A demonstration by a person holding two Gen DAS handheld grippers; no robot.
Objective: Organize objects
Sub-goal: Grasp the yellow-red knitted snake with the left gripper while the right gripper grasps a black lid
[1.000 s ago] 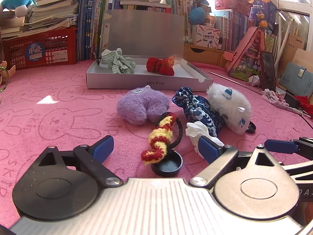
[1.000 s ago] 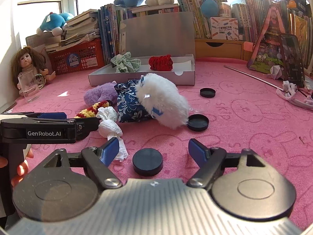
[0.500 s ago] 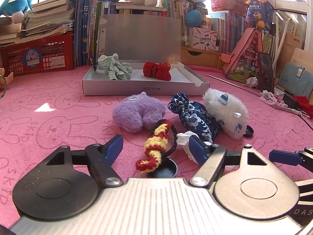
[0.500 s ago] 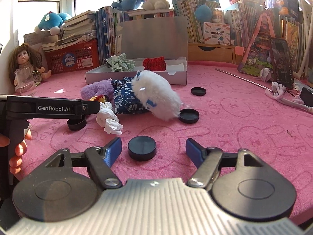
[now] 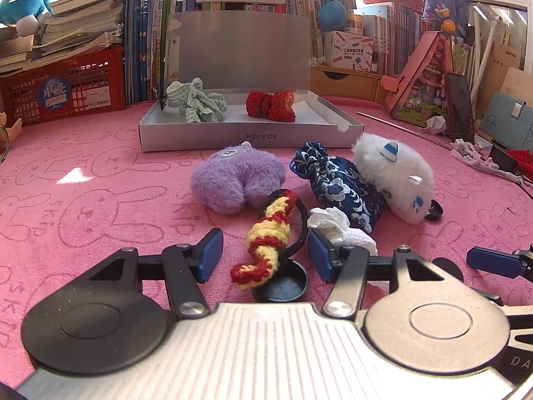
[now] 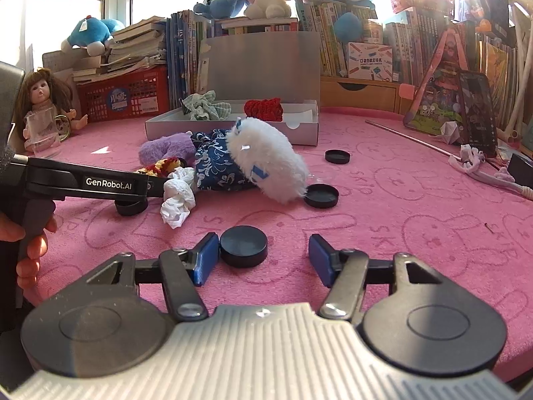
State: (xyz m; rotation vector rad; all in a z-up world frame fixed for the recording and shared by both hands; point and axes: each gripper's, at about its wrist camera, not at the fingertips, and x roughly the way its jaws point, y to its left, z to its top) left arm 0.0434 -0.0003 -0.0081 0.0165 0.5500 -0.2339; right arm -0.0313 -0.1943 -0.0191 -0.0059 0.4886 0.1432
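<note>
My left gripper [image 5: 265, 255] is open, its pads on either side of the lower end of a red-and-yellow crocheted piece [image 5: 269, 238] that lies over a black ring and a black cap [image 5: 281, 286]. A purple plush [image 5: 233, 180], a blue patterned pouch [image 5: 336, 186], a white plush [image 5: 393, 176] and a crumpled tissue [image 5: 339, 230] lie beyond. The open grey box [image 5: 250, 133] holds a green checked cloth [image 5: 196, 105] and a red knit item [image 5: 271, 105]. My right gripper [image 6: 263, 258] is open around a black cap [image 6: 244, 246], which sits close to the left pad.
Two more black caps [image 6: 321, 195] [image 6: 337, 156] lie on the pink mat [image 6: 416, 200]. A doll [image 6: 43, 110] and a glass stand far left. A red basket [image 5: 63, 90], books and plush toys line the back. A phone [image 6: 476, 110] and cord sit at right.
Both grippers have moved forward and lower over the mat. The left one now straddles the crocheted piece's end; the right one's pads now flank the black cap.
</note>
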